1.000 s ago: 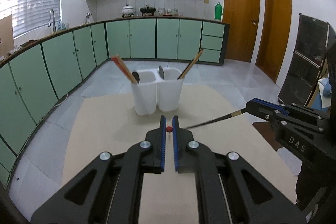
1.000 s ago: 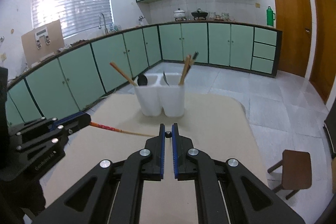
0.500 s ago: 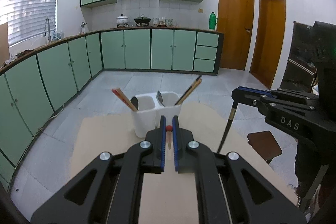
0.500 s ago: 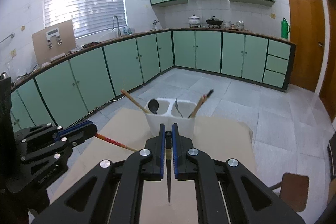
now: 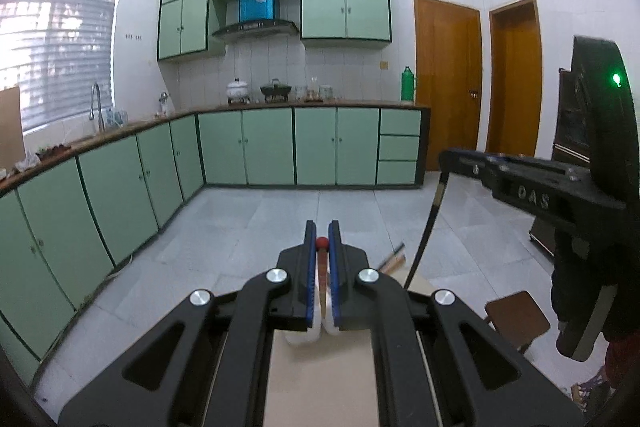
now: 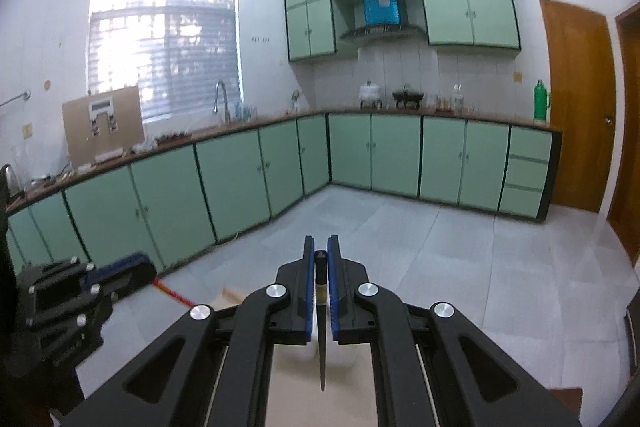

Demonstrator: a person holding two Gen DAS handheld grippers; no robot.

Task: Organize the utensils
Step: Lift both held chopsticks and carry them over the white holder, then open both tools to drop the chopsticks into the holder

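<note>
In the left wrist view, left gripper (image 5: 322, 241) shut tight on a red-tipped chopstick (image 5: 321, 269), hanging down above the white utensil holder (image 5: 306, 337) on the tan table (image 5: 320, 387). Off to the right, right gripper (image 5: 446, 163) pinching a black chopstick (image 5: 424, 235), tip pointing down

In the right wrist view, right gripper (image 6: 321, 247) closed on the black chopstick (image 6: 322, 339), straight down over the table (image 6: 296, 391). Low on the left, left gripper (image 6: 148, 269) with the red-tipped chopstick (image 6: 174, 293) sticking out

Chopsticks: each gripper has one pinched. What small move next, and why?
Probably lower both toward the white holder, barely visible beneath. The left gripper clamps the red-tipped chopstick, the right gripper the black chopstick; both hang tip-down, above the table.
</note>
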